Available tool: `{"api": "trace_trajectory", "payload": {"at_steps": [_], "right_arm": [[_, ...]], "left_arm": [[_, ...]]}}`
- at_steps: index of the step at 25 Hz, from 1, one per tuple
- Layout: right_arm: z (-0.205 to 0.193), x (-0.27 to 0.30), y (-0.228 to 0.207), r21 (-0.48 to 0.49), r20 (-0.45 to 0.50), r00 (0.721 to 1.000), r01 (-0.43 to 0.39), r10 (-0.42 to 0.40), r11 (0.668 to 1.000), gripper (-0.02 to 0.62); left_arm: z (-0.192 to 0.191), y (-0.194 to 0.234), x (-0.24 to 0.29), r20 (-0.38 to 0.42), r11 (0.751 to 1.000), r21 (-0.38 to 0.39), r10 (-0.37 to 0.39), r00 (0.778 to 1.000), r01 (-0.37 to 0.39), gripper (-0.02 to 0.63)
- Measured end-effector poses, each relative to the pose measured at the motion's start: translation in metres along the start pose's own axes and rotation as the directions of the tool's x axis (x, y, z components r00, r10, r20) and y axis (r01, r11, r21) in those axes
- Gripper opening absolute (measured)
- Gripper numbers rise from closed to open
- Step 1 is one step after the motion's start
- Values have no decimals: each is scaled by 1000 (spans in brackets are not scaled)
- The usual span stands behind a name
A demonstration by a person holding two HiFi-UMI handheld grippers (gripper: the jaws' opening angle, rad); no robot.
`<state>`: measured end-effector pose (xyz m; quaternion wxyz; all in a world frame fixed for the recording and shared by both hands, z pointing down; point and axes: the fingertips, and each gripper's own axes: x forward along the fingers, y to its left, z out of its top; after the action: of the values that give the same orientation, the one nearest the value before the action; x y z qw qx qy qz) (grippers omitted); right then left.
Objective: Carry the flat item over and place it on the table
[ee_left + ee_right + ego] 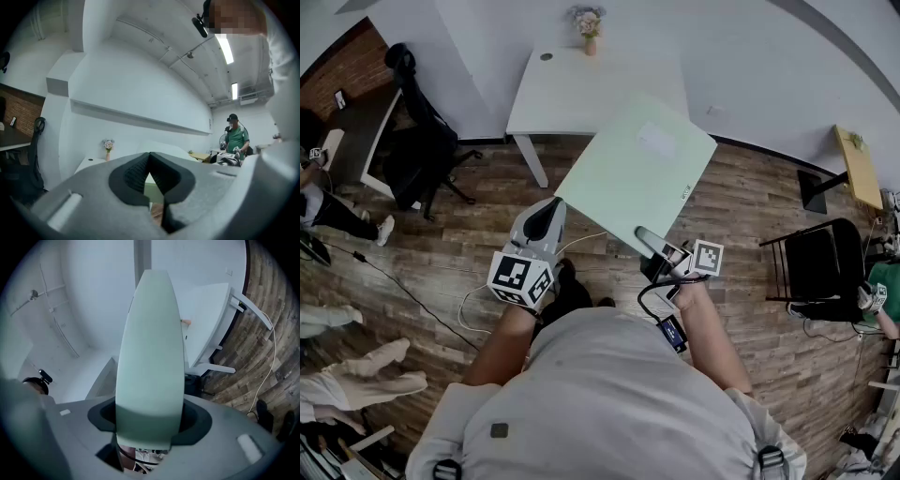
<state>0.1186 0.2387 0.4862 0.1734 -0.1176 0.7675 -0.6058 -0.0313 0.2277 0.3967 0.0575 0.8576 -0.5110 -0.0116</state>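
The flat item is a pale green board [639, 171], held tilted over the wooden floor and short of the white table [581, 94]. My right gripper [661, 248] is shut on its near edge. In the right gripper view the board [150, 348] rises straight out from between the jaws. My left gripper [548, 216] is at the board's left corner. Its jaws meet at the tips with nothing seen between the pads, and a strip of the board [152, 187] shows through the gap behind them. I cannot tell whether it touches the board.
A vase of flowers [588, 23] stands at the table's far edge. A black office chair [417, 141] and a desk are to the left, a black chair [820, 262] to the right. A person in green [236, 138] stands far right. A cable [473, 309] lies on the floor.
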Motion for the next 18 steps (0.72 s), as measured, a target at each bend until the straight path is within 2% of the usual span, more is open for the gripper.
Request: {"api": "trace_trajectory", "payload": {"at_steps": [7, 18], "right_arm": [[1, 5, -4, -2, -4, 1000, 3, -3, 1000, 293], [13, 31, -20, 2, 1, 1000, 27, -27, 1000, 293]], "left_arm": [[-4, 6, 1, -4, 1000, -1, 4, 1000, -4, 0], [-9, 39, 14, -12, 1000, -11, -11, 1000, 11, 0]]}}
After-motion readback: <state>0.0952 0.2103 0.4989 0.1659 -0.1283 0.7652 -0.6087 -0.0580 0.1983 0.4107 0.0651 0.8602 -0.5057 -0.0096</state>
